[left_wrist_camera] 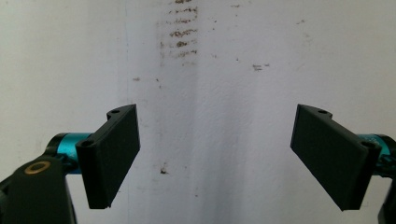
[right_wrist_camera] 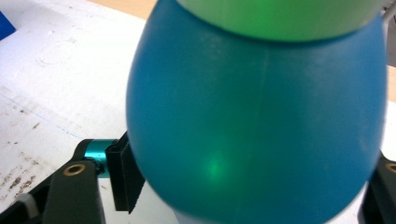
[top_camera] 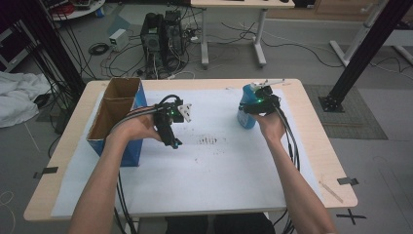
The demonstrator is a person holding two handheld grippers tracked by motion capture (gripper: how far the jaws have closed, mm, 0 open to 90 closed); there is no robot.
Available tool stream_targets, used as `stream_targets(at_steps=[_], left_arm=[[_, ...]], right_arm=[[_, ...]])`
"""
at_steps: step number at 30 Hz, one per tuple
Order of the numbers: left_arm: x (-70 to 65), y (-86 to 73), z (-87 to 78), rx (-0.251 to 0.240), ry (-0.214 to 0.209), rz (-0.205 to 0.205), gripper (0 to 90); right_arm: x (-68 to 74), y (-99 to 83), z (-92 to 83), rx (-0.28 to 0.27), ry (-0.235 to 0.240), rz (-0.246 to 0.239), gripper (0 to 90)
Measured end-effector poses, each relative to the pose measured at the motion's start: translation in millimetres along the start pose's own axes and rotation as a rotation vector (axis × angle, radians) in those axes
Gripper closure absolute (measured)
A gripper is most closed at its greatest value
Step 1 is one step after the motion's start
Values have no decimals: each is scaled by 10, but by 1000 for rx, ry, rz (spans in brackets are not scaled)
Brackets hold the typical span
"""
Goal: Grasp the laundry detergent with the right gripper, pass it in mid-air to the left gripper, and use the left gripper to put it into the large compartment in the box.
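Step in hand: grasping. The right gripper (top_camera: 253,105) has its jaws pressed on the blue bottle (right_wrist_camera: 257,121) standing at the table's (top_camera: 311,146) far right. The left gripper (left_wrist_camera: 215,158) hangs wide open, empty, over the white sheet (left_wrist_camera: 233,93). The next move calls for a firm squeeze, then a straight lift.

In the right gripper view, the blue bottle (right_wrist_camera: 257,121) is cut off at the top and bottom edges, its right side blurred; the far jaw of the right hand-held gripper (right_wrist_camera: 252,186) is largely hidden behind it.
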State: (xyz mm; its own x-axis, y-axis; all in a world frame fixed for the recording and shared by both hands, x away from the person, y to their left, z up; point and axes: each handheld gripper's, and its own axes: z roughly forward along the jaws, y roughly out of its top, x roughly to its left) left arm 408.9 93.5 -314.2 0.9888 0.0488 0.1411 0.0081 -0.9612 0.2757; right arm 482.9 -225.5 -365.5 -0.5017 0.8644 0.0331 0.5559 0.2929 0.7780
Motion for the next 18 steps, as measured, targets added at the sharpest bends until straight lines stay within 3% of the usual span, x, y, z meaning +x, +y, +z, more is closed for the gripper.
stream_targets(at_steps=[8,18], left_arm=[[0,4,10,-1,-1,-1,158],[3,-7,5,3,-1,-2,158]], right_arm=[[22,-7,12,4,14,16,280],[34,-9,21,-13,-14,40,331]])
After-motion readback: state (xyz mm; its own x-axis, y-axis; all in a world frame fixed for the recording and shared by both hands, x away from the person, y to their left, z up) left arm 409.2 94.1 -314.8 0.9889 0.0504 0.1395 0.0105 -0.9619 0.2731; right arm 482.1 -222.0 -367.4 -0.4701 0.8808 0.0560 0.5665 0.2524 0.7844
